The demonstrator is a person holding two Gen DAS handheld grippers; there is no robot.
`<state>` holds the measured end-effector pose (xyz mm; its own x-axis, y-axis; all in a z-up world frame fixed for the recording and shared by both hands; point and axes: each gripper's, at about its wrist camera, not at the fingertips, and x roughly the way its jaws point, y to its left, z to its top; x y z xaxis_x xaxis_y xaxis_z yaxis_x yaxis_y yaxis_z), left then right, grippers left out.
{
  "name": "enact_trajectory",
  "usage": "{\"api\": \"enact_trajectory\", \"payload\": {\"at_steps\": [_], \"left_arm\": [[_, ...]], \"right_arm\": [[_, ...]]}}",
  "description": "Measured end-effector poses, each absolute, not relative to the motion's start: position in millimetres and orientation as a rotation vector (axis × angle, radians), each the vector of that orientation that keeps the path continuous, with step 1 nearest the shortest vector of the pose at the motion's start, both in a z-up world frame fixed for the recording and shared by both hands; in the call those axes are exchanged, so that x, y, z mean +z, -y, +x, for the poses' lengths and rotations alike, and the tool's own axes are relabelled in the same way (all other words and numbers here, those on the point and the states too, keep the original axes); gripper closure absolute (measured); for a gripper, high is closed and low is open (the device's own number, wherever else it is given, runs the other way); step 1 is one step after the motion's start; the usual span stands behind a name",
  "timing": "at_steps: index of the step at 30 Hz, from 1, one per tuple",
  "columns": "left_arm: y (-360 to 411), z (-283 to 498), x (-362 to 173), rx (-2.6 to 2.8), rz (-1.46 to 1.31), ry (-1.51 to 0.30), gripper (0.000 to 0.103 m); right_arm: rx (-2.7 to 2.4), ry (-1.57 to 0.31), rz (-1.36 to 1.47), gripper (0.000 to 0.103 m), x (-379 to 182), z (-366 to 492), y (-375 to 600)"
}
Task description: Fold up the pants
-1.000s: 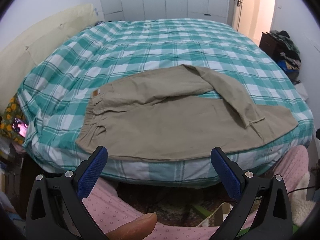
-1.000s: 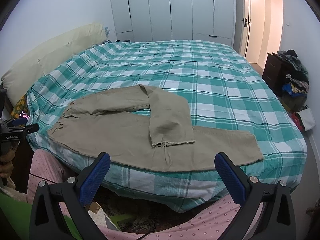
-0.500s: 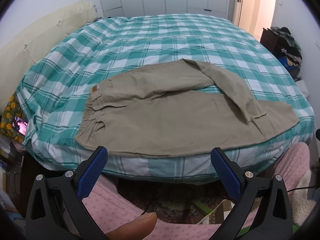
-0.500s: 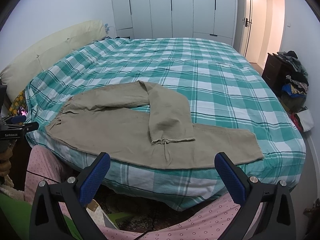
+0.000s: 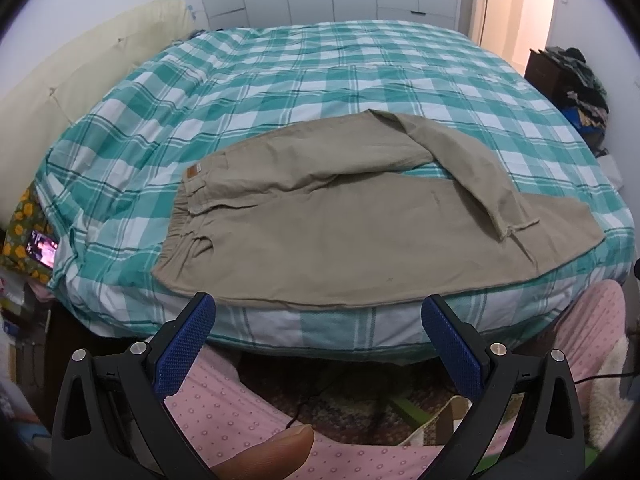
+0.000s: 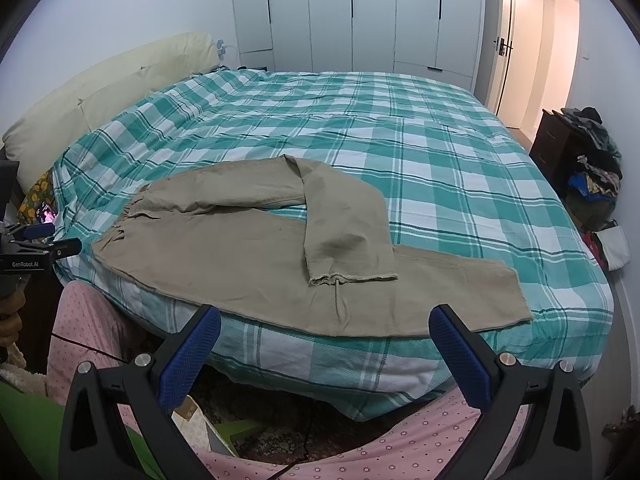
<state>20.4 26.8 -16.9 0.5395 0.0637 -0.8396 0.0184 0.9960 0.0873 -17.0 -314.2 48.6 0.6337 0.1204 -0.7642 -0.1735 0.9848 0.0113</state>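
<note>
Both my grippers, left (image 5: 318, 322) and right (image 6: 325, 334), hung with jaws wide, empty. Pants (image 5: 340, 236) lay along the bed (image 5: 320, 80) edge, one leg (image 6: 344, 220) crossed over; best I pinch its hem squarely.

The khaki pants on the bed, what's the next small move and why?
Probably bring the right gripper down to the cuff of the bent leg. That leg lies crooked across the pants, both grippers are open and empty, and the left gripper sits nearer the waistband.
</note>
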Motion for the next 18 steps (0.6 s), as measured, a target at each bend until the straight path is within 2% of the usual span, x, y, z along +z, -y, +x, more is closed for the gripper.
{"api": "enact_trajectory", "payload": {"at_steps": [18], "left_arm": [[-21, 24, -27, -0.005, 0.091, -1.032, 0.0]], "right_arm": [[0.197, -0.878, -0.093, 0.001, 45, -17, 302]]}}
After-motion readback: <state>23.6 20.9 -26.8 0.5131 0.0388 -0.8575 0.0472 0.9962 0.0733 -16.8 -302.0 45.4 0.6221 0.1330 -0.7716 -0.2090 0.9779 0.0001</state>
